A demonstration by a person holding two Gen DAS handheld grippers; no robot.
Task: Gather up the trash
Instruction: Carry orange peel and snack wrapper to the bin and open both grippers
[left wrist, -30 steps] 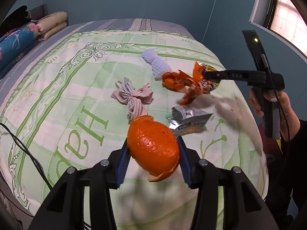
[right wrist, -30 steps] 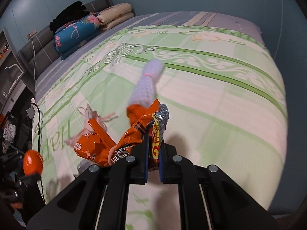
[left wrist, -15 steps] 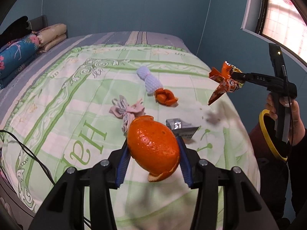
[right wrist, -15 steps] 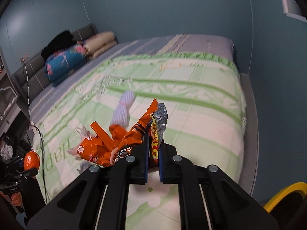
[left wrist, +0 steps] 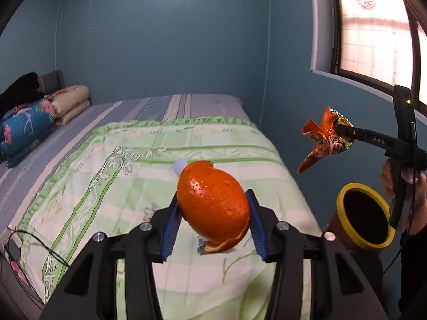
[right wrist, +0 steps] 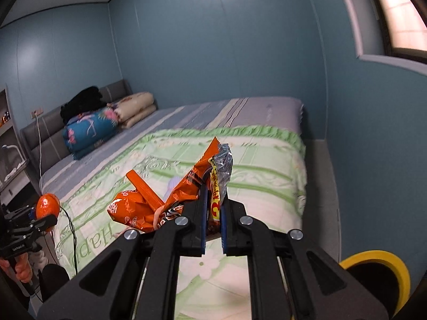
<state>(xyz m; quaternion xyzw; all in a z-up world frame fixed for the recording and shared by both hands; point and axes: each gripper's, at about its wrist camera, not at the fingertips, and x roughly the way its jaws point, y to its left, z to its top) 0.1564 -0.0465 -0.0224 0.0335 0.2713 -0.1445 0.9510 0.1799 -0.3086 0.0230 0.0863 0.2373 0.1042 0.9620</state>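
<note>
My left gripper (left wrist: 213, 210) is shut on an orange peel (left wrist: 213, 205) and holds it in the air above the foot of the bed. It also shows at the left edge of the right wrist view (right wrist: 44, 208). My right gripper (right wrist: 214, 192) is shut on a crumpled orange snack wrapper (right wrist: 170, 200), lifted clear of the bed. In the left wrist view the wrapper (left wrist: 324, 140) hangs above a bin with a yellow rim (left wrist: 364, 217) beside the bed. The bin's rim also shows at the lower right of the right wrist view (right wrist: 384, 266).
The bed carries a green patterned quilt (left wrist: 128, 176). A small silver wrapper (left wrist: 201, 248) lies on it under the peel, and a pale sock (left wrist: 178, 166) peeks out behind the peel. Folded blankets and pillows (left wrist: 29, 128) sit at the headboard. A black cable (left wrist: 34, 242) trails at the left.
Both grippers have risen and tilted up, away from the quilt. The right gripper has carried the snack wrapper further right, to above the yellow-rimmed bin. The peel stays clamped in the left gripper.
</note>
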